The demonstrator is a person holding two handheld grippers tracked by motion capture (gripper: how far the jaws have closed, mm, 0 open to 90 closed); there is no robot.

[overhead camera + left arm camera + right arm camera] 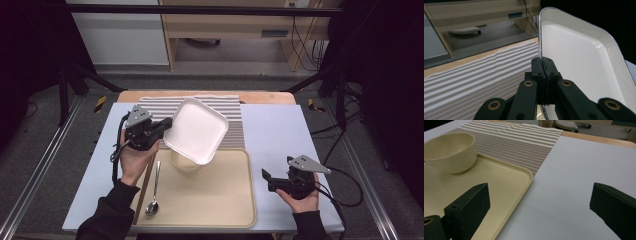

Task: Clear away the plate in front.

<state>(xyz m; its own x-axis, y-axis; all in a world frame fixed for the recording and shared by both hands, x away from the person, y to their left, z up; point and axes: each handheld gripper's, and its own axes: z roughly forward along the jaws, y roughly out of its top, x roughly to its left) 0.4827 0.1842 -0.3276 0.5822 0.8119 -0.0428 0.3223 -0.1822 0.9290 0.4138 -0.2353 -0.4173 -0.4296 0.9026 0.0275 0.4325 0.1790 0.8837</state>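
Left fingers (537, 72) pinching tight on the rim of the white square plate (196, 130), holding it tilted in the air over the cream bowl (450, 152) at the tray (225, 200) far edge. Right gripper (270, 181) hovering with fingers spread wide over the pale desk (272, 130), just beside the tray. Spoon (154, 192) lying on the tray's left side.

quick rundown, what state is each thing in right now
plate: lifted and tilted, its rim pinched in the left gripper, above the bowl
bowl: upright on the tray, looks empty
spoon: lying flat on the tray, untouched
tray: flat on the table
striped mat: spread flat behind the tray
right gripper: jaws wide open, holding nothing, beside the tray
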